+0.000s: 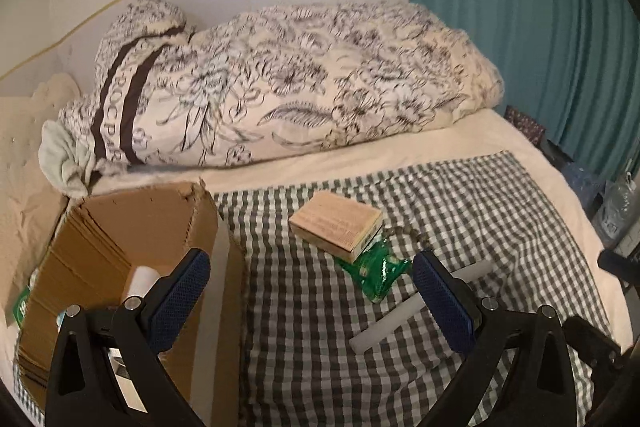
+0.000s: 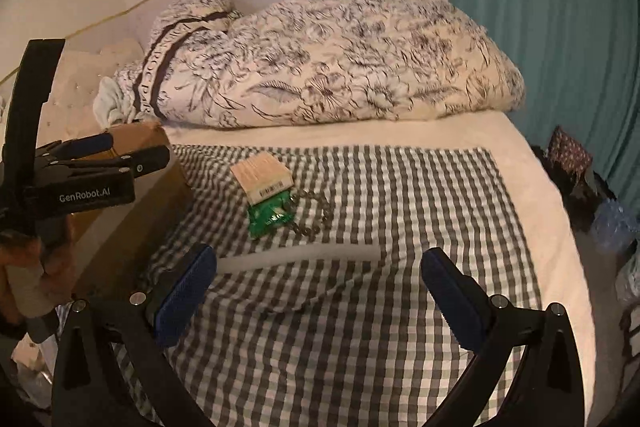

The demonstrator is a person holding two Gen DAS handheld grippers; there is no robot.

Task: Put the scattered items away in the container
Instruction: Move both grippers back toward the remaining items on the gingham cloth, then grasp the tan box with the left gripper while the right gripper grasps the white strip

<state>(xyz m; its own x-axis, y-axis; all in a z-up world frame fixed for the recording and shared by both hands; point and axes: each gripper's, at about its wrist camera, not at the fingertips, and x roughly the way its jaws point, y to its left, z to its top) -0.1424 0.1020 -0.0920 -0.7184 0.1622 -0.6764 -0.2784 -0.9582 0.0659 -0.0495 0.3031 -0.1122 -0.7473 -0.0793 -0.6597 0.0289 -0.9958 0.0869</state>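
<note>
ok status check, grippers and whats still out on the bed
Left gripper open, empty, by cardboard box. Right gripper open, empty. White tube, tan box, green packet, beads still out.

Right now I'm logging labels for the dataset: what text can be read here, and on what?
"GenRobot.AI": on the left hand-held gripper, seen from the right wrist.
"ROC PAR": partial lettering on the duvet's dark-edged band; the rest is folded away.
Small box: print and barcode too blurred.
Green packet: unreadable.

Container: an open brown cardboard box (image 1: 132, 227) at the checked cloth's left edge, a white roll (image 1: 140, 281) inside.
Small box: beige carton (image 1: 335, 225), lying partly on a green packet (image 1: 376, 269).
Beads: dark string (image 2: 316, 213) beside the packet.
Stick: white rod (image 1: 420, 307), flat, nearest.
</note>
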